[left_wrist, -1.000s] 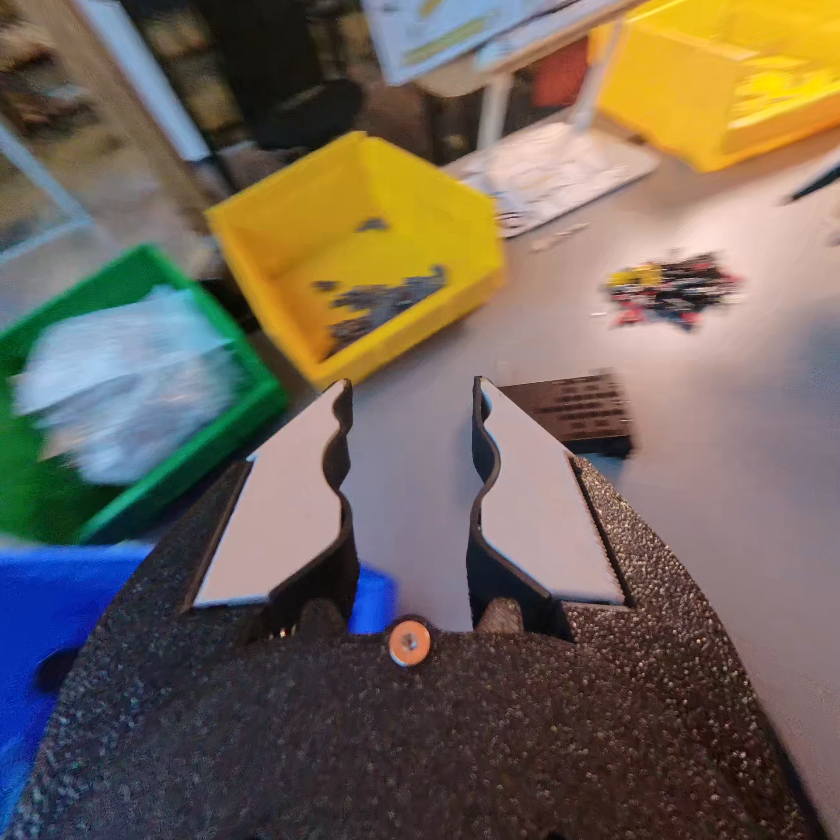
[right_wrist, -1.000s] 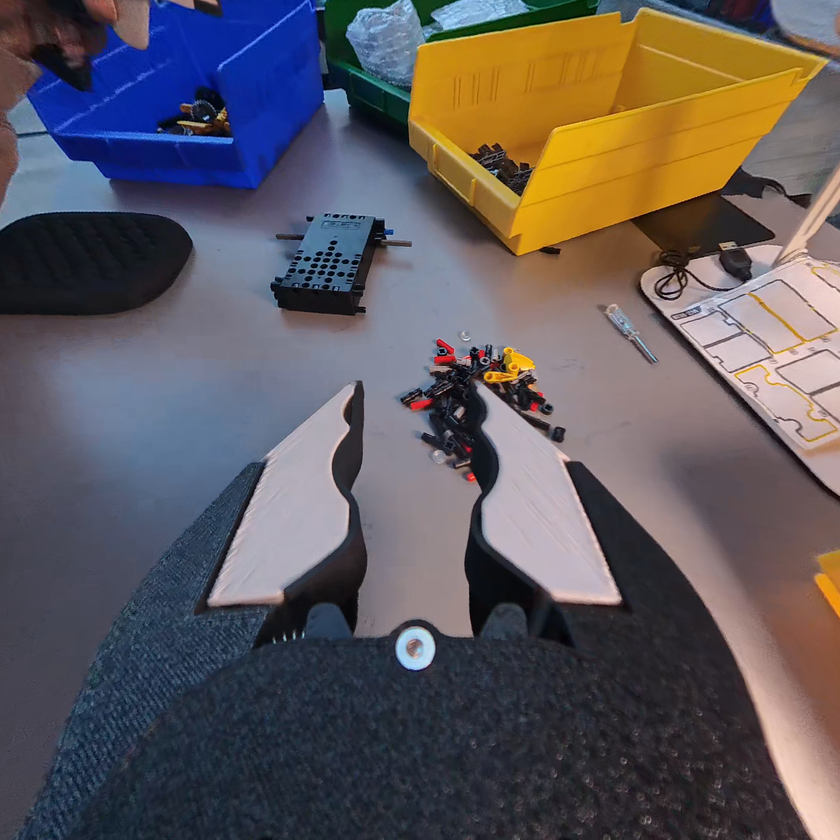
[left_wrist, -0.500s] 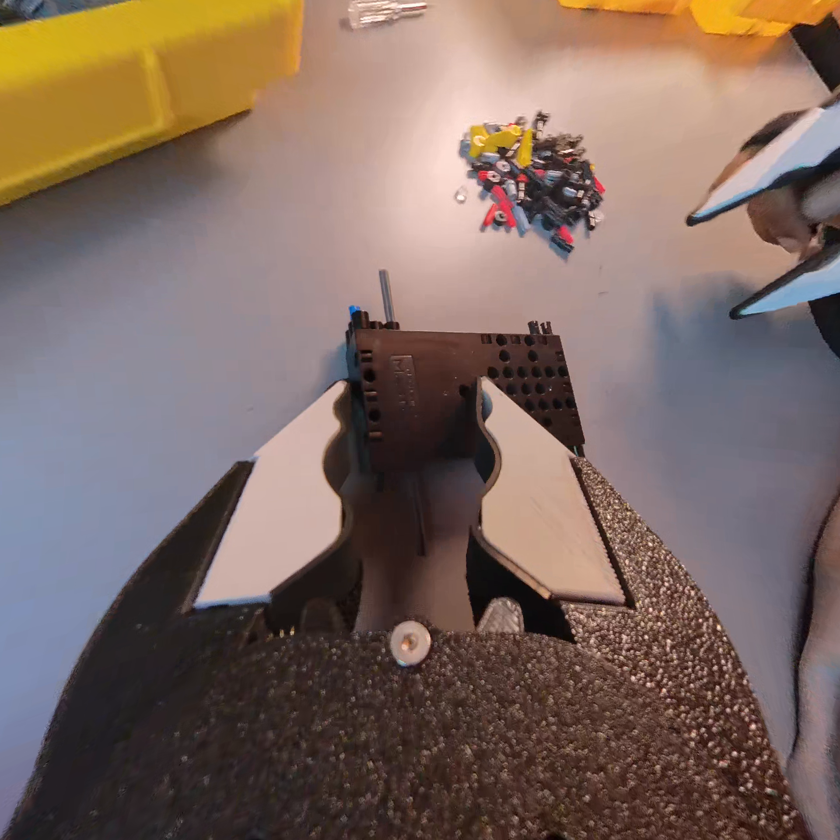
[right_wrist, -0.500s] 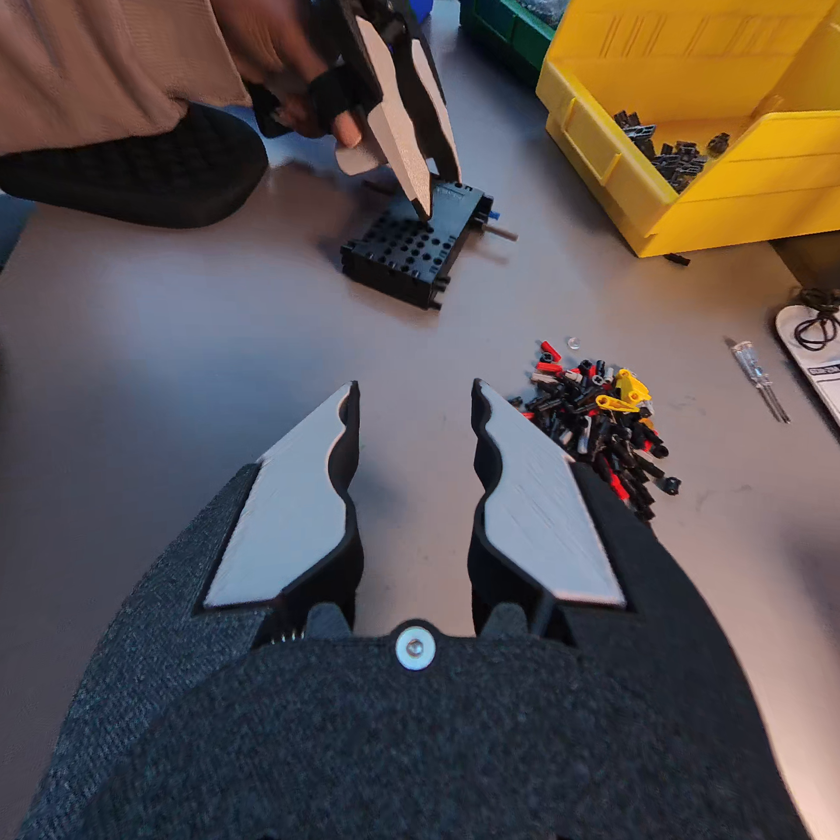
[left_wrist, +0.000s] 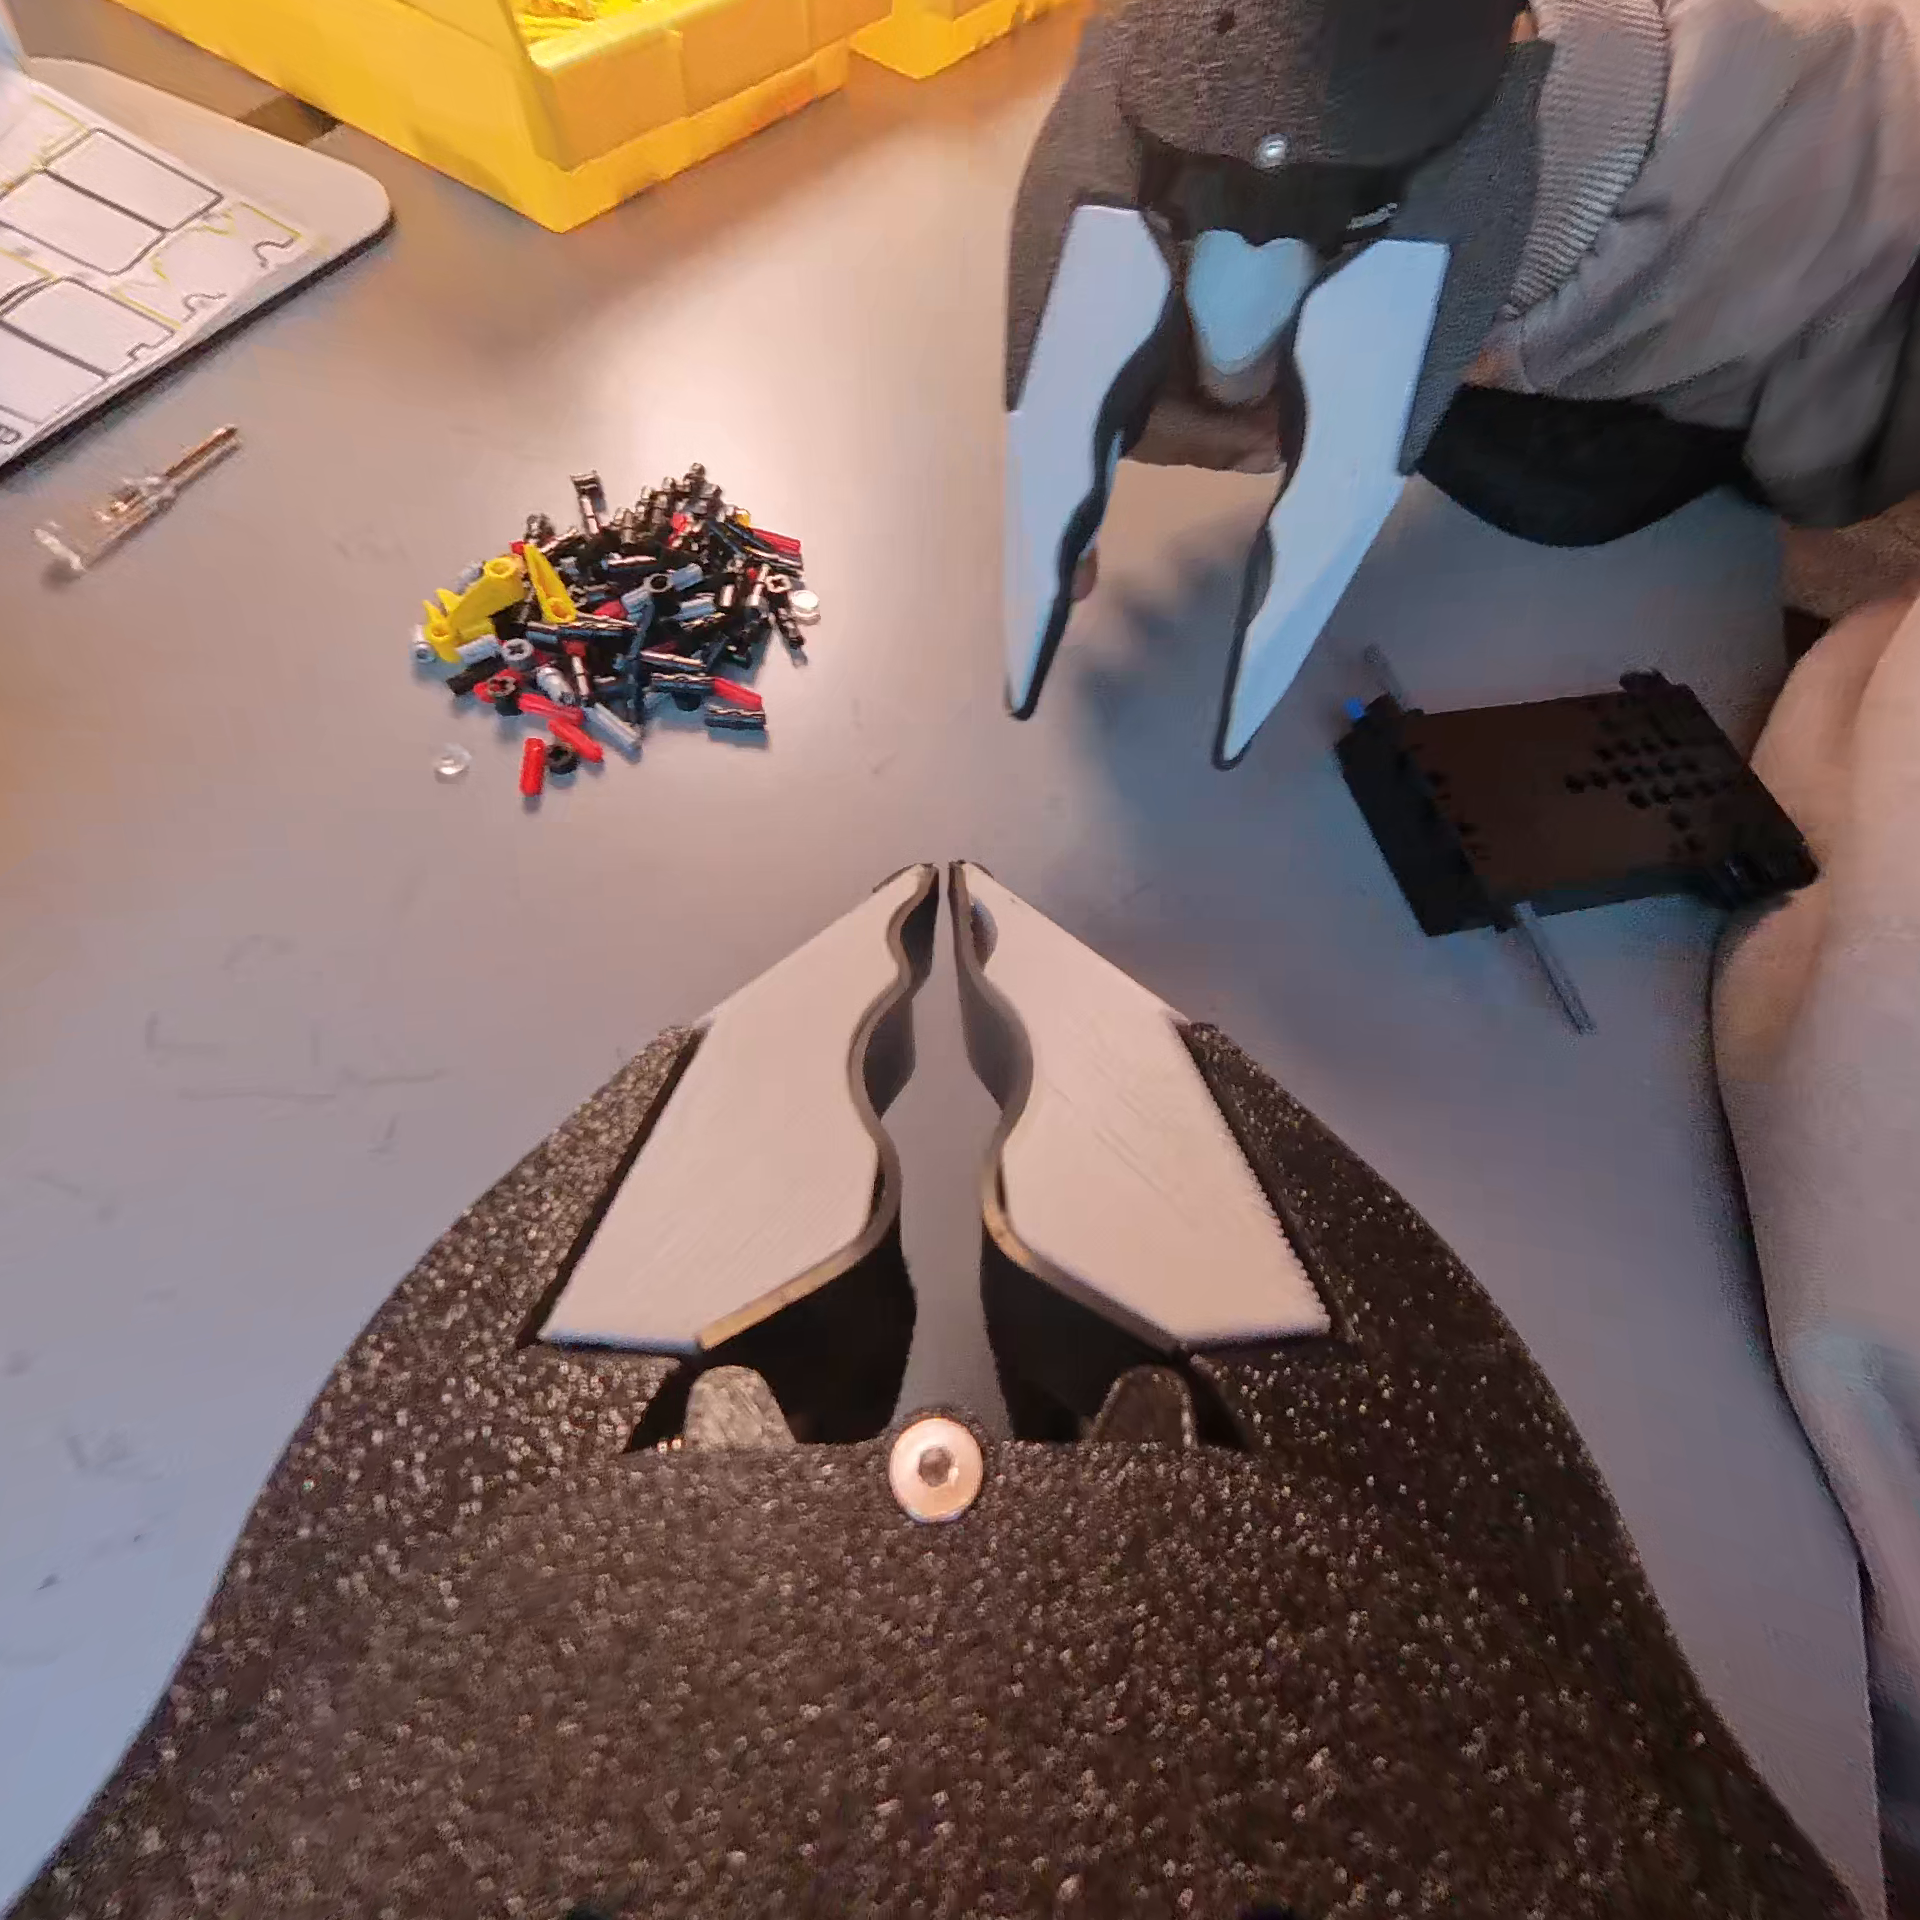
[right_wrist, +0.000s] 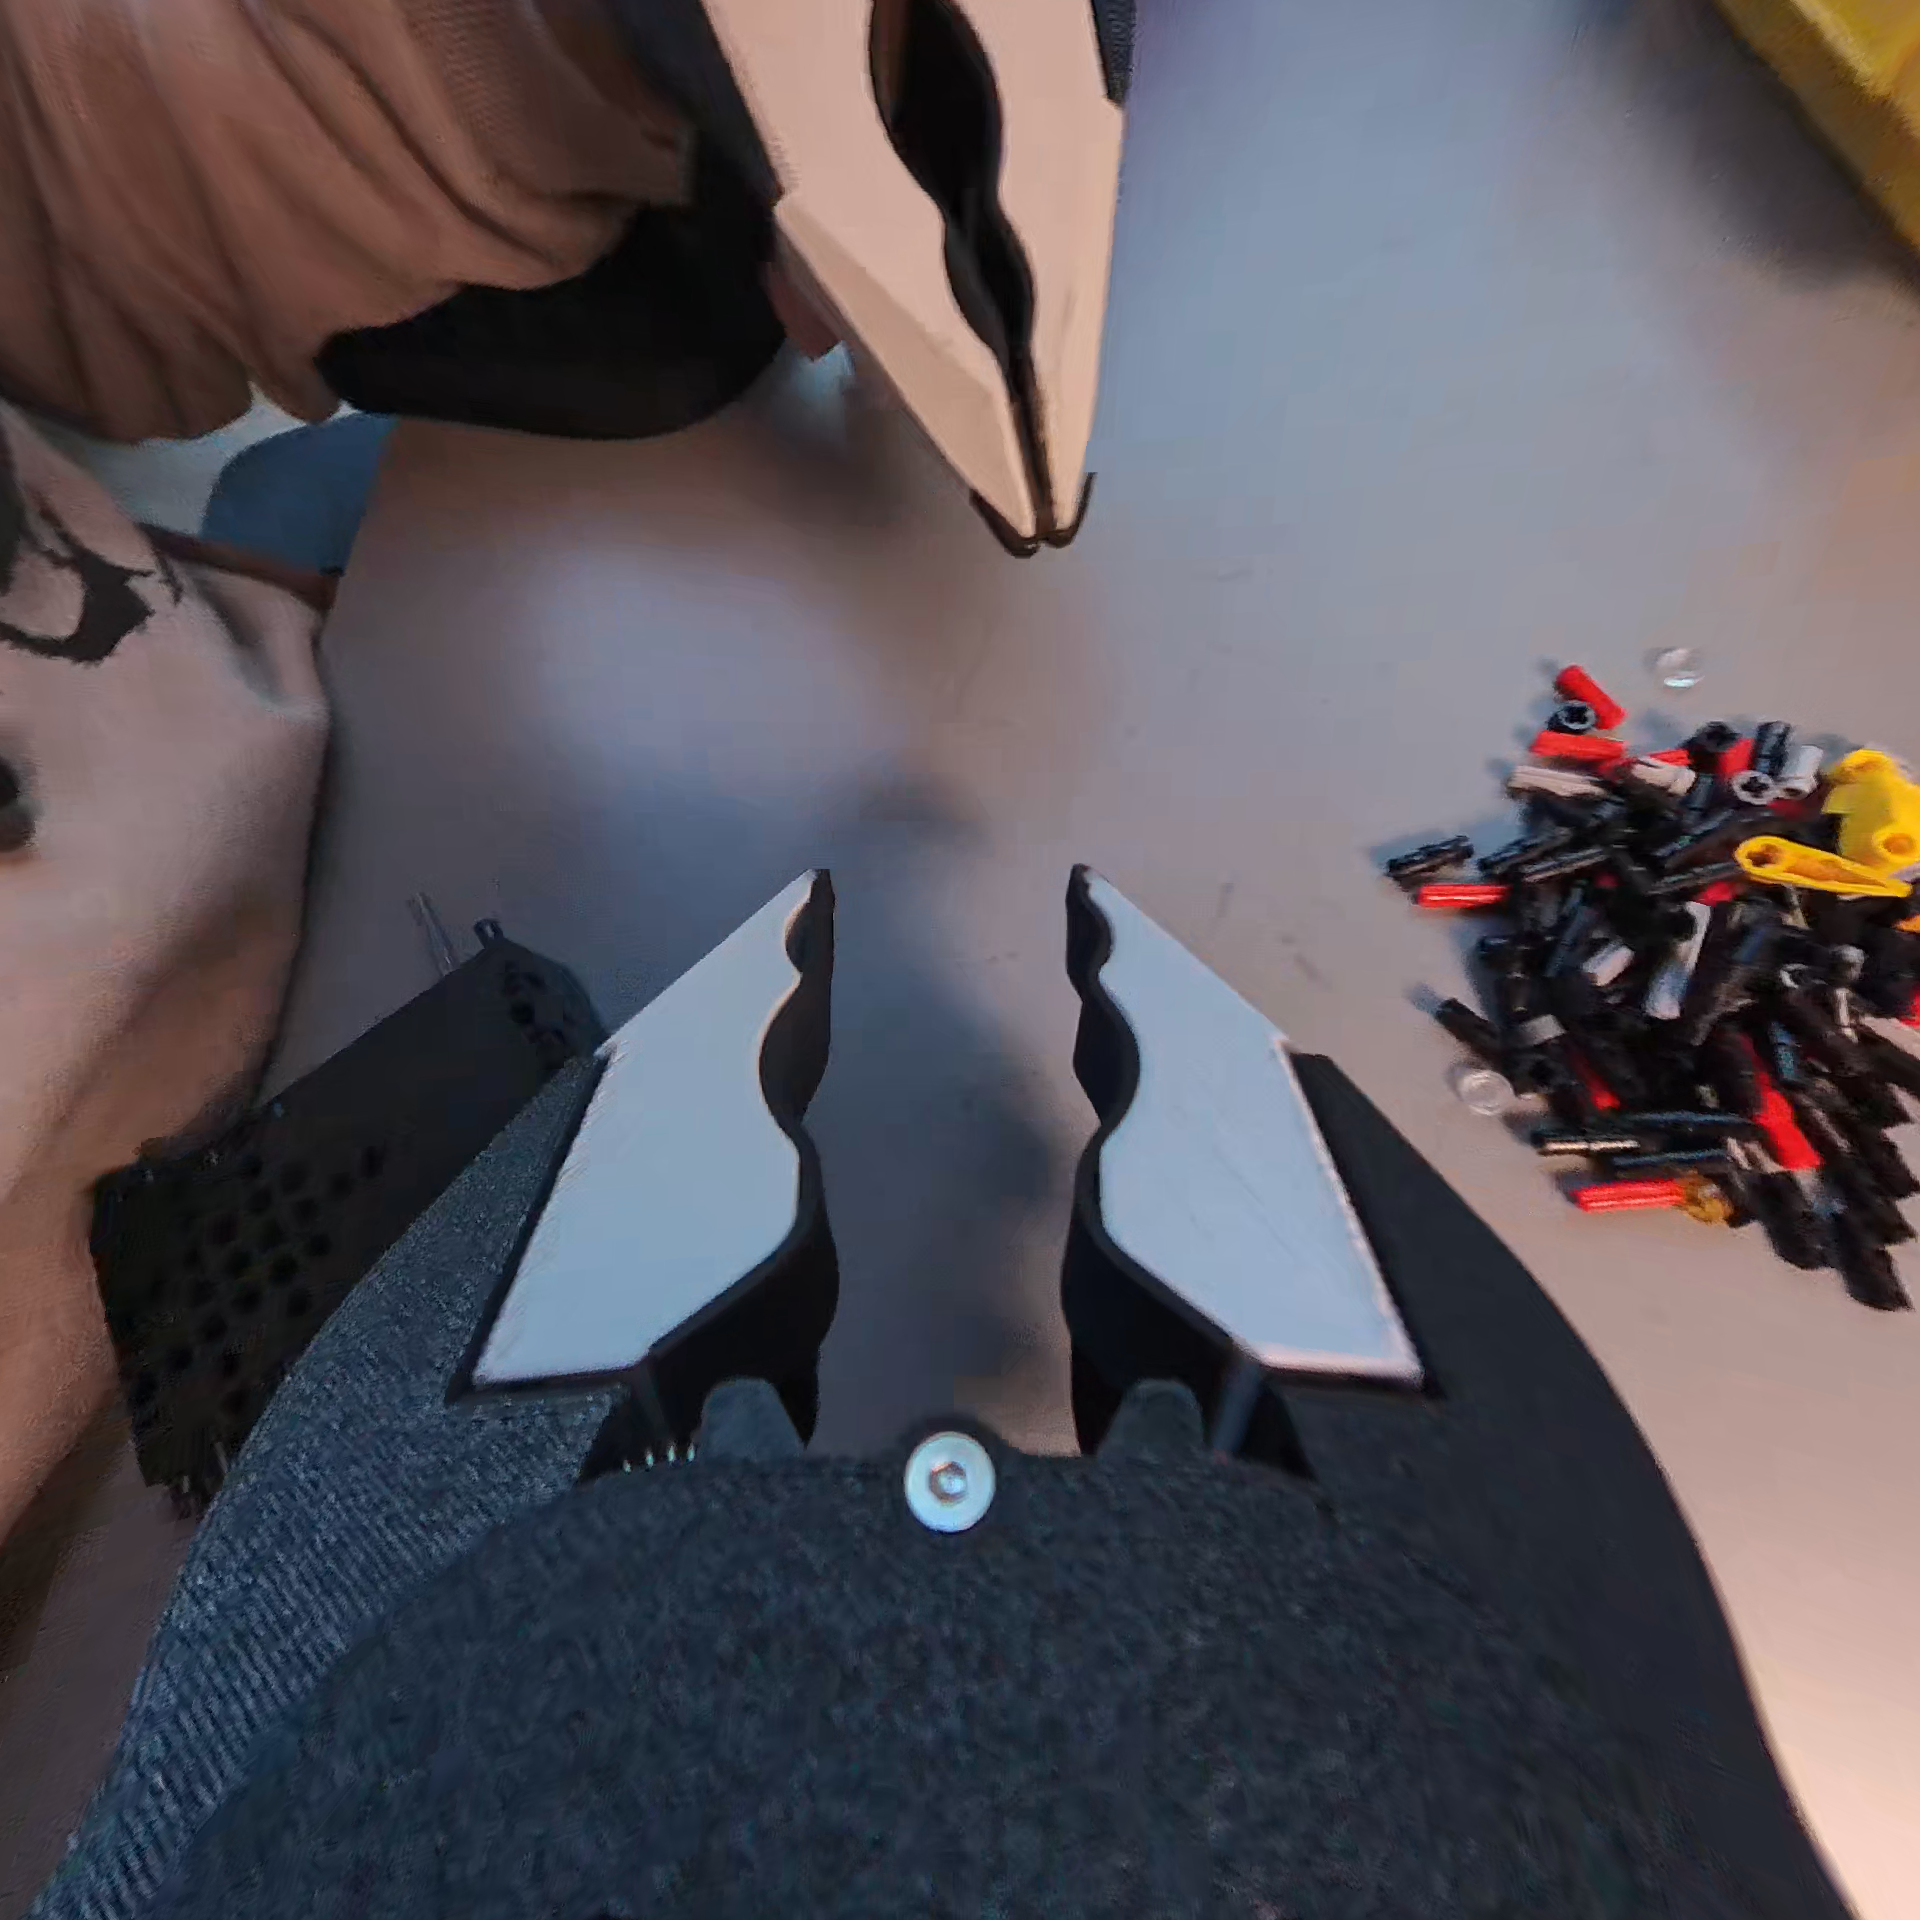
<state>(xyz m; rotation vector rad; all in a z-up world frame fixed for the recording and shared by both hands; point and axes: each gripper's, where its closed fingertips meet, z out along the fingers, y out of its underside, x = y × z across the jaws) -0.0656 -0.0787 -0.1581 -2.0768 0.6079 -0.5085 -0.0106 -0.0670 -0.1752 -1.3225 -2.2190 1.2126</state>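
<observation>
My left gripper (left_wrist: 945, 871) hangs over bare grey table, its fingertips together with nothing between them. It also shows in the right wrist view (right_wrist: 1039, 535), pointing down, shut and empty. My right gripper (right_wrist: 951, 883) is open and empty above the table, and shows in the left wrist view (left_wrist: 1122, 727) too. A black perforated plate (left_wrist: 1579, 800) with a thin axle lies flat by the person's body, just left of my right gripper (right_wrist: 312, 1174). A pile of small black, red, grey and yellow pins (left_wrist: 623, 623) lies apart from both grippers (right_wrist: 1704, 987).
A yellow bin (left_wrist: 582, 94) and a printed sheet on a mat (left_wrist: 125, 260) lie at the far left. A small clear screwdriver (left_wrist: 135, 499) lies beside the mat. The person's beige sleeve (left_wrist: 1714, 208) and clothing (right_wrist: 135, 831) crowd the plate's side. Left tips to right tips: about 7 centimetres.
The left gripper stood open astride the black plate; it has since come off it and shut on nothing. The plate now lies near the person's body. The right gripper swung left, still open.
</observation>
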